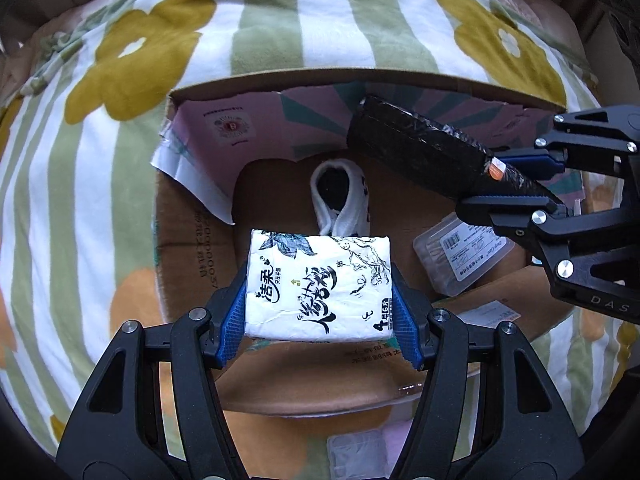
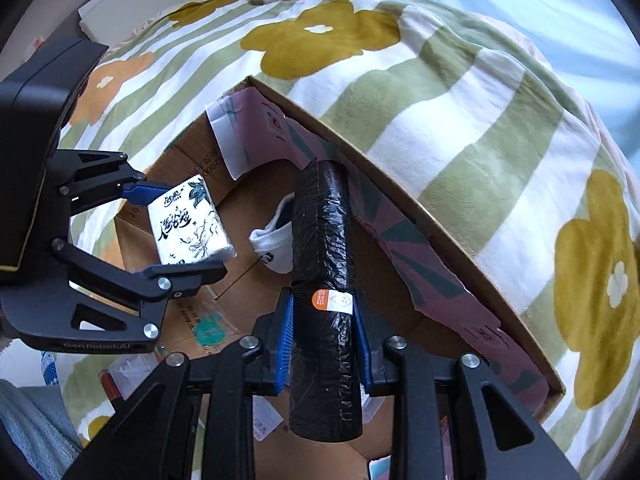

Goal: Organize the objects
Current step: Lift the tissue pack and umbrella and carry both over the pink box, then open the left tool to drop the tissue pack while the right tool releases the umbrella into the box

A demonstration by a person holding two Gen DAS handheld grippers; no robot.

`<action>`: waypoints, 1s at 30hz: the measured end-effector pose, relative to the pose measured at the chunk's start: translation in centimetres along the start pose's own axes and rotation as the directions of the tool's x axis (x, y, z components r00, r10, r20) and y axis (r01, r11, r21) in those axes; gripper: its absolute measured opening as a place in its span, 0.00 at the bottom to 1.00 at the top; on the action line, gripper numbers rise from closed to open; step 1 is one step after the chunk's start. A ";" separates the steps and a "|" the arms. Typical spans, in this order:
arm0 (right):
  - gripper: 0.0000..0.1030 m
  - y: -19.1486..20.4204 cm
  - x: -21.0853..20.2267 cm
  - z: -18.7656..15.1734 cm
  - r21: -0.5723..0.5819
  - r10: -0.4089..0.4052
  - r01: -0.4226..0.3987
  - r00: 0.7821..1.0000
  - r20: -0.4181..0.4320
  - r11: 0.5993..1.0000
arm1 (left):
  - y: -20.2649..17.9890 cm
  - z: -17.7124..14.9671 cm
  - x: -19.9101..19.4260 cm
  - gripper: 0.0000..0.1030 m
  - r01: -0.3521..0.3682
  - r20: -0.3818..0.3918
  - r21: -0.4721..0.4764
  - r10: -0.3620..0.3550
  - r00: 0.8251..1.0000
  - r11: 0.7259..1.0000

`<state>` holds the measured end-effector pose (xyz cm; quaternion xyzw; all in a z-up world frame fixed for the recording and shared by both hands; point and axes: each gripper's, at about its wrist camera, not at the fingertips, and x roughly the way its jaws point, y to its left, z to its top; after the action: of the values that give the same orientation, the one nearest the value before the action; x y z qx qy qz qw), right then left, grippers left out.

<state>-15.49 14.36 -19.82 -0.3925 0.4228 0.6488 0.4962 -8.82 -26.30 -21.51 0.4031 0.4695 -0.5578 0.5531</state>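
Holding both loads over the open box (image 1: 192, 240) on the blanket-covered bed (image 1: 80, 184). Left gripper (image 1: 320, 312) fingers clamped on the tissue pack (image 1: 318, 286) by its two short sides, hanging over the near half of the box. Right gripper (image 2: 323, 340) fingers pinching the bag roll (image 2: 323, 240) near its labelled end, roll hanging over the far right part of the box, beside the printed flap (image 2: 400, 232).

Doing the step well, as a judgement: lowering each load close to the box floor before parting the fingers, not dropping from height; keeping the two grippers apart while descending; aiming the pack at bare cardboard short of the sock (image 1: 340, 196) and left of the swab case (image 1: 460, 256).

Roll: long axis running along the right fingers, free end pointing forward toward the far wall, slightly down. Laying it parallel to that wall likely saving room. Pack: lying flat, printed face up, long side spanning the left fingers.
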 end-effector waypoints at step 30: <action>0.97 -2.8 -0.8 -0.9 0.258 0.012 -0.018 1.000 0.024 0.966 | -1.9 -0.6 -1.9 1.00 0.036 0.045 0.060 -0.038 0.998 0.998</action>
<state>-12.48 13.64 -19.81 -0.3143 0.5011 0.5963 0.5427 -10.58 -25.40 -19.68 0.3974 0.4472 -0.5908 0.5413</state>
